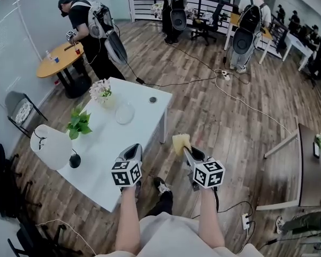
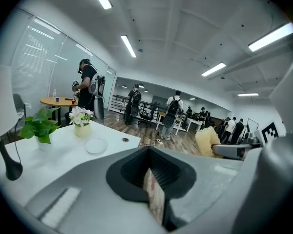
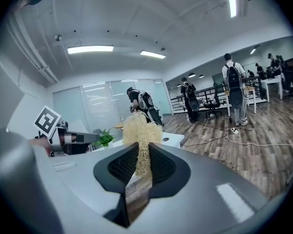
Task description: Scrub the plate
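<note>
Scrubber (image 3: 140, 128) pinched in right claw (image 1: 189, 154), left claw (image 1: 131, 152) closed empty, plate (image 1: 124, 113) on table (image 1: 104, 143)

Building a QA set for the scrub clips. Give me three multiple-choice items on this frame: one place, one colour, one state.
1. Where is the plate?
A in a sink
B on the white table, near the flowers
C on a shelf

2. What colour is the scrubber?
A green
B black
C pale yellow

3. How is the right gripper?
A open and empty
B shut on the scrubber
C out of view

Answers:
1. B, the head view shows it lying on the white top.
2. C, its fibres look pale yellow.
3. B, the jaws pinch the scrubber between them.
</note>
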The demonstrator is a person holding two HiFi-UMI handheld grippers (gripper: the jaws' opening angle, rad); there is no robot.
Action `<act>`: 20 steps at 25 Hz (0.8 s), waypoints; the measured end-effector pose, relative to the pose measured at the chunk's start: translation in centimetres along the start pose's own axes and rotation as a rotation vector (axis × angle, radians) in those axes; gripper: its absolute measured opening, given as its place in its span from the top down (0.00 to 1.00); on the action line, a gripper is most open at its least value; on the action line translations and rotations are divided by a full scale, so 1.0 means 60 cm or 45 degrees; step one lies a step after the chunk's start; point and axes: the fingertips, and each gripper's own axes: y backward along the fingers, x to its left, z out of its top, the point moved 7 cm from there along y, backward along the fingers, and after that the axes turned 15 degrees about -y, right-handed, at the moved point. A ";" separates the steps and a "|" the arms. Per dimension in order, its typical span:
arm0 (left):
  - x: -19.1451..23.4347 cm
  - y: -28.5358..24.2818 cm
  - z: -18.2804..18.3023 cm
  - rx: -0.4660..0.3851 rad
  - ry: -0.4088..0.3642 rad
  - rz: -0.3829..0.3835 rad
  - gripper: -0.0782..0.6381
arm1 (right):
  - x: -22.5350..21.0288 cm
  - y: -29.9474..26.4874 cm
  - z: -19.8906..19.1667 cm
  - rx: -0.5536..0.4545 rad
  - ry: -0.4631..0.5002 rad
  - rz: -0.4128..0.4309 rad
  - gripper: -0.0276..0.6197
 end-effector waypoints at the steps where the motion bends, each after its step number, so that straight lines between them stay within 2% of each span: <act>1: 0.006 -0.011 0.006 0.001 -0.001 0.001 0.89 | -0.006 -0.011 0.008 -0.004 -0.010 0.001 0.83; 9: 0.062 -0.109 0.066 0.004 -0.010 0.005 0.89 | -0.046 -0.099 0.074 -0.024 -0.067 0.001 0.83; 15: 0.098 -0.180 0.098 0.004 -0.009 -0.006 0.89 | -0.064 -0.171 0.124 -0.014 -0.052 0.003 0.83; 20: 0.146 -0.228 0.110 -0.008 0.018 0.021 0.89 | -0.076 -0.245 0.161 0.014 -0.024 0.023 0.83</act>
